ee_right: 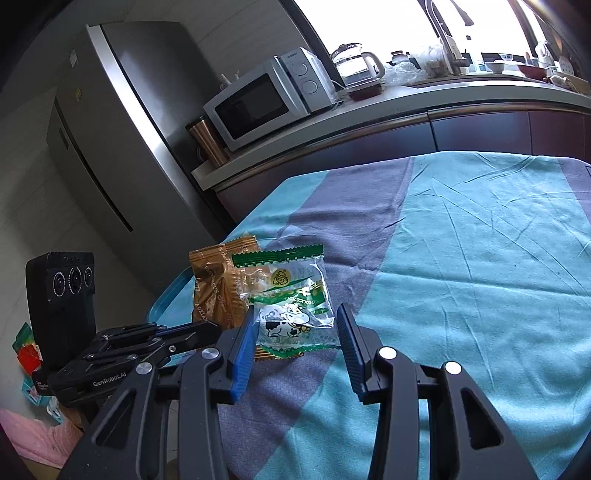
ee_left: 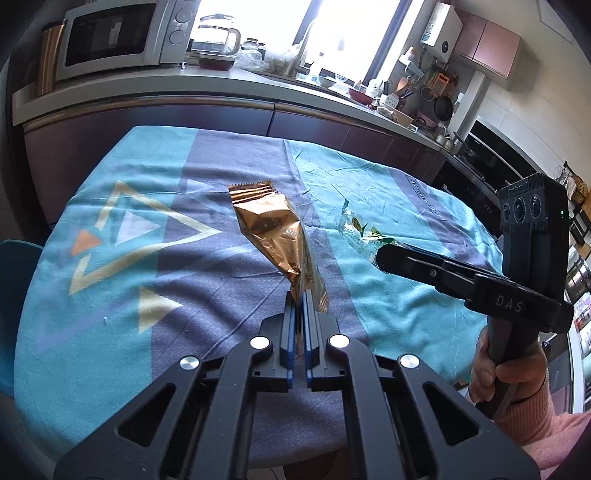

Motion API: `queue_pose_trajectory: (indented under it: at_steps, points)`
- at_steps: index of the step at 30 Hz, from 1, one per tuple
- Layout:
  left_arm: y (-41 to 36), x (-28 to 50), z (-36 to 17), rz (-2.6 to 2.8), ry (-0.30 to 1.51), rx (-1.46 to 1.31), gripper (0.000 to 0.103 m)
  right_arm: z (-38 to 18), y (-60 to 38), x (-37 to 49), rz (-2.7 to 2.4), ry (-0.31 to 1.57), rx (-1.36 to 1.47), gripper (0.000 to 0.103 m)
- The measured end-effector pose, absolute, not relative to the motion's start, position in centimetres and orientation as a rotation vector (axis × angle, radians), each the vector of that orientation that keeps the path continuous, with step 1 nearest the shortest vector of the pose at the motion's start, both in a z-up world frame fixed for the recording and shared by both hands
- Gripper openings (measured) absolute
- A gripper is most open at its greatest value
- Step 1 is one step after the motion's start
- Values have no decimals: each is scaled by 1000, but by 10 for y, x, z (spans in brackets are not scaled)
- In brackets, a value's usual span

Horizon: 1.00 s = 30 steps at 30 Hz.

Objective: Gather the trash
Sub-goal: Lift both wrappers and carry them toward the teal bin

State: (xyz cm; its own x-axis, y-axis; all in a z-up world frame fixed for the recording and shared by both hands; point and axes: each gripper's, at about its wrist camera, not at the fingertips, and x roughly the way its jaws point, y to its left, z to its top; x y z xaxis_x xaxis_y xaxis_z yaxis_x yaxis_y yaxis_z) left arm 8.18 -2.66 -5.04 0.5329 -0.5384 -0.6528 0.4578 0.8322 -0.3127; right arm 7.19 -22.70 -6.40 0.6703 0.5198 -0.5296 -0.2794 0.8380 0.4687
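Observation:
A crumpled gold snack wrapper [ee_left: 269, 225] sticks up from my left gripper [ee_left: 299, 295], whose blue pads are shut on its lower end, above the table. My right gripper [ee_right: 295, 314] has a clear wrapper with green print and a cartoon cow [ee_right: 288, 288] pinched between its two fingers, also off the cloth. In the left wrist view this wrapper [ee_left: 360, 232] pokes out of the right gripper [ee_left: 380, 260], which comes in from the right side. The right wrist view has the gold wrapper [ee_right: 214, 291] just behind and left of the green one, with the left gripper [ee_right: 210, 328] under it.
A teal and grey cloth [ee_left: 110, 258] covers the table. Behind it runs a kitchen counter with a microwave [ee_left: 110, 37], a glass kettle [ee_left: 216, 35] and dishes. A steel fridge [ee_right: 110, 129] stands at the left. A hand in a pink sleeve [ee_left: 509, 373] grips the right handle.

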Motion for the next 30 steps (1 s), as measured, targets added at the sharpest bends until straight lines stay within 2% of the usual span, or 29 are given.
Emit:
queue_pose_trajectory:
  at_steps: [30]
  points:
    - [52, 64, -25, -441, 734, -147, 4, -52, -150, 87, 618, 708, 327, 41]
